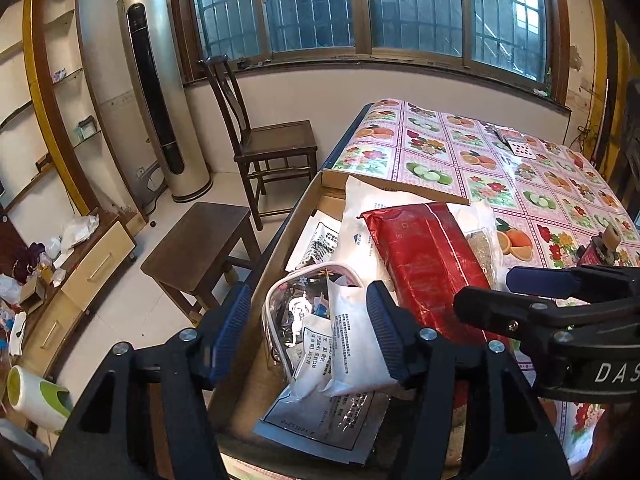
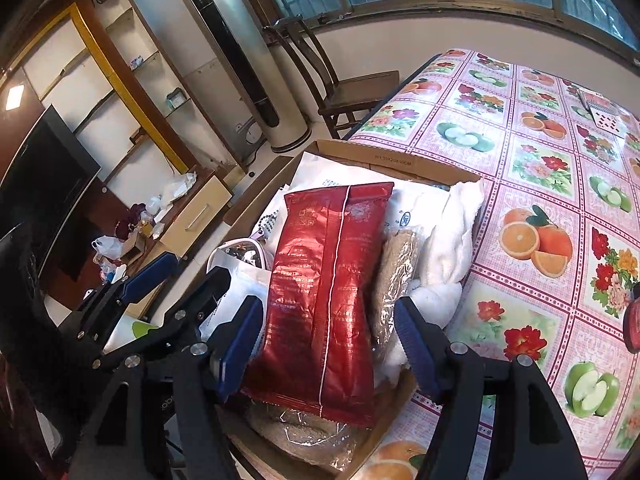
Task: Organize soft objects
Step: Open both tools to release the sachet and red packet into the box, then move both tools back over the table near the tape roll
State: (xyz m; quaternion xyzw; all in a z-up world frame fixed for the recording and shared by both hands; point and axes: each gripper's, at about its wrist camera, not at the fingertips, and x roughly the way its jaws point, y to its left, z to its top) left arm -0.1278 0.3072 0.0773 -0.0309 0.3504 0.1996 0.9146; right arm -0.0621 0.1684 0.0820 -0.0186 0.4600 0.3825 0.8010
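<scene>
An open cardboard box (image 1: pixel 394 189) (image 2: pixel 400 165) sits at the table's near left corner, packed with soft goods. A red foil bag (image 1: pixel 424 256) (image 2: pixel 332 272) lies on top, over a large white bag (image 1: pixel 372 208). A clear-wrapped grain bag (image 2: pixel 396 276) and a white towel (image 2: pixel 452 240) lie to its right. My left gripper (image 1: pixel 308 332) (image 2: pixel 180 280) is open above a clear pouch (image 1: pixel 296 300) and a white packet (image 1: pixel 352 340), not pressing either. My right gripper (image 2: pixel 328 344) (image 1: pixel 520 292) is open, straddling the red bag's near end with a gap on the right.
The table (image 1: pixel 520 168) (image 2: pixel 540 152) has a fruit-and-flower cloth; a small card (image 1: pixel 516 144) lies far back. A red object (image 2: pixel 634 328) sits at the right edge. A dark stool (image 1: pixel 200 248), a wooden chair (image 1: pixel 272 140) and a tall air conditioner (image 1: pixel 160 100) stand left.
</scene>
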